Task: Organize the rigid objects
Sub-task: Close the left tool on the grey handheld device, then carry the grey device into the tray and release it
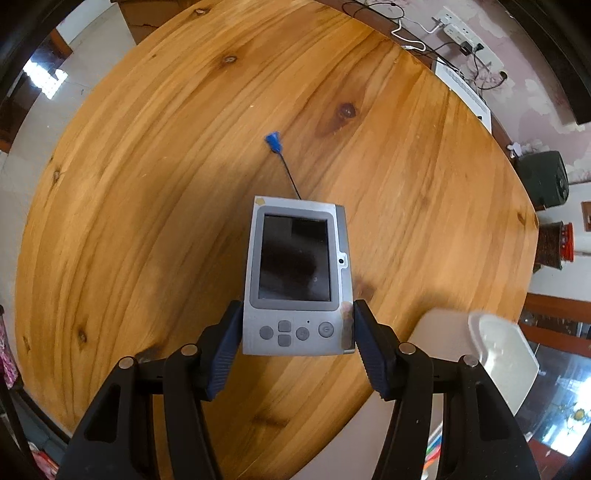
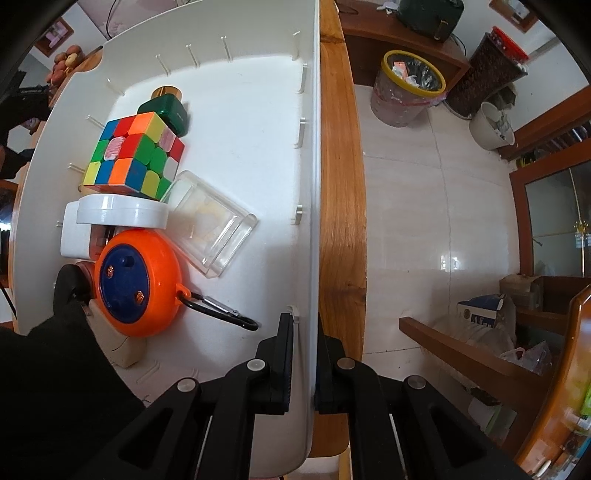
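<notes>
My left gripper [image 1: 298, 325] is shut on a silver handheld device [image 1: 297, 273] with a dark screen and holds it by its lower sides above the wooden table [image 1: 147, 184]. My right gripper [image 2: 306, 354] is shut on the right wall of a white bin [image 2: 309, 147] at the table edge. The bin holds a Rubik's cube [image 2: 135, 155], a green bottle [image 2: 166, 107], an orange round gadget [image 2: 136, 280] with a carabiner, a clear plastic box [image 2: 210, 225] and a white round case [image 2: 122, 214]. The bin's corner shows blurred in the left wrist view [image 1: 495, 350].
A thin black probe with a blue tip [image 1: 282, 162] lies on the table beyond the device. Power strips and cables [image 1: 458, 33] sit at the far edge. Right of the table edge [image 2: 341, 184] are tiled floor, a waste bin [image 2: 408, 88] and wooden shelves [image 2: 480, 354].
</notes>
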Action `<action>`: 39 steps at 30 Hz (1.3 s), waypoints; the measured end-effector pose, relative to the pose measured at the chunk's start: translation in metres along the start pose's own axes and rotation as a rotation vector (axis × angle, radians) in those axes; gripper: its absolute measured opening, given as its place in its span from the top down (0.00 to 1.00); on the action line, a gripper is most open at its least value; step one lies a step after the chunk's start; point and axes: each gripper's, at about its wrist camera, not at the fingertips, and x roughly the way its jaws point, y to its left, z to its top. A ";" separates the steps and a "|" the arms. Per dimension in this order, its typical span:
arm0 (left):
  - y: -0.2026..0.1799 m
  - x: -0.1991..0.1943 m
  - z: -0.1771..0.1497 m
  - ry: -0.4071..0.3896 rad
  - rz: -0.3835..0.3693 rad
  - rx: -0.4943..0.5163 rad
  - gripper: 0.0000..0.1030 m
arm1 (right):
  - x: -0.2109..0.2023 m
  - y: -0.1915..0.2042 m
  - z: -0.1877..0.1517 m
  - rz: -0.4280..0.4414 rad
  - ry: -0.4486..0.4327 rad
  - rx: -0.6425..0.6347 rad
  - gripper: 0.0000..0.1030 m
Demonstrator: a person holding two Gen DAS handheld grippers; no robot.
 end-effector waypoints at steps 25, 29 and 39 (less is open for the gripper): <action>-0.010 -0.081 -0.118 -0.059 -0.006 0.277 0.41 | -0.021 0.006 -0.032 0.009 -0.143 0.006 0.91; -0.019 -0.092 -0.147 -0.089 -0.023 0.361 0.41 | -0.025 0.006 -0.039 0.018 -0.181 0.027 0.91; -0.030 -0.114 -0.189 -0.213 0.049 0.551 0.41 | -0.041 -0.002 -0.062 0.055 -0.287 0.126 0.91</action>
